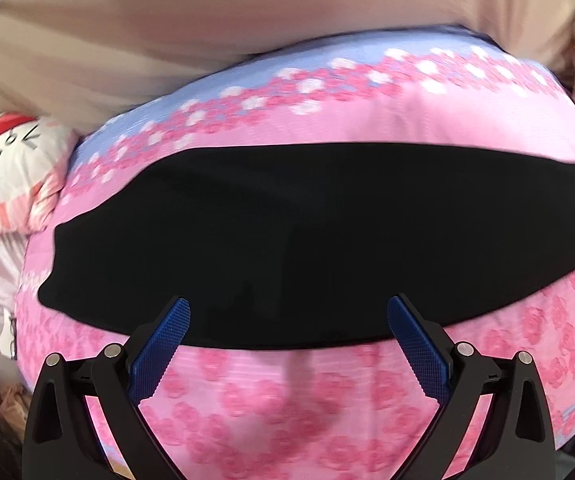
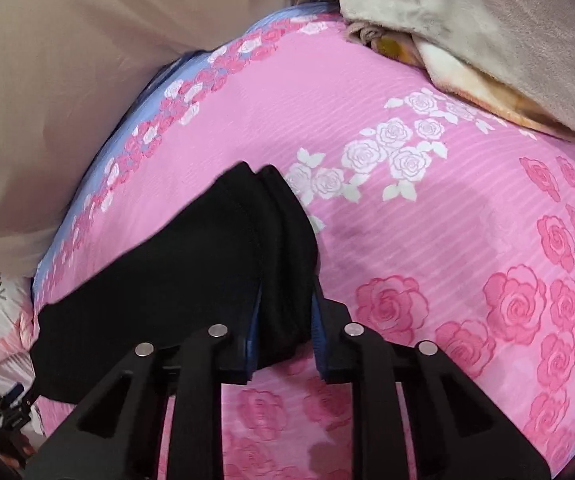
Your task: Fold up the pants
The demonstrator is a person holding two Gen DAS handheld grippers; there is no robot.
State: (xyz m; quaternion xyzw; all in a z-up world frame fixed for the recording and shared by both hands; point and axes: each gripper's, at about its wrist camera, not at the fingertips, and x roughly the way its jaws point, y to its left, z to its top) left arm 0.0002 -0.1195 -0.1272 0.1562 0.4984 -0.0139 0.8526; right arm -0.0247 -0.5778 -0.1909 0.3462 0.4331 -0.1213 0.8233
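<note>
Black pants (image 1: 287,240) flat on pink rose bedsheet (image 2: 447,220). Left gripper (image 1: 288,312) jaws wide apart, holding nothing. Right gripper (image 2: 286,292) jaws clamped on pants end.

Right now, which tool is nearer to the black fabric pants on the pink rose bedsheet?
Right. The right tool is shut on a bunched end of the black fabric pants; the left tool hangs open at their near edge, gripping nothing.
</note>
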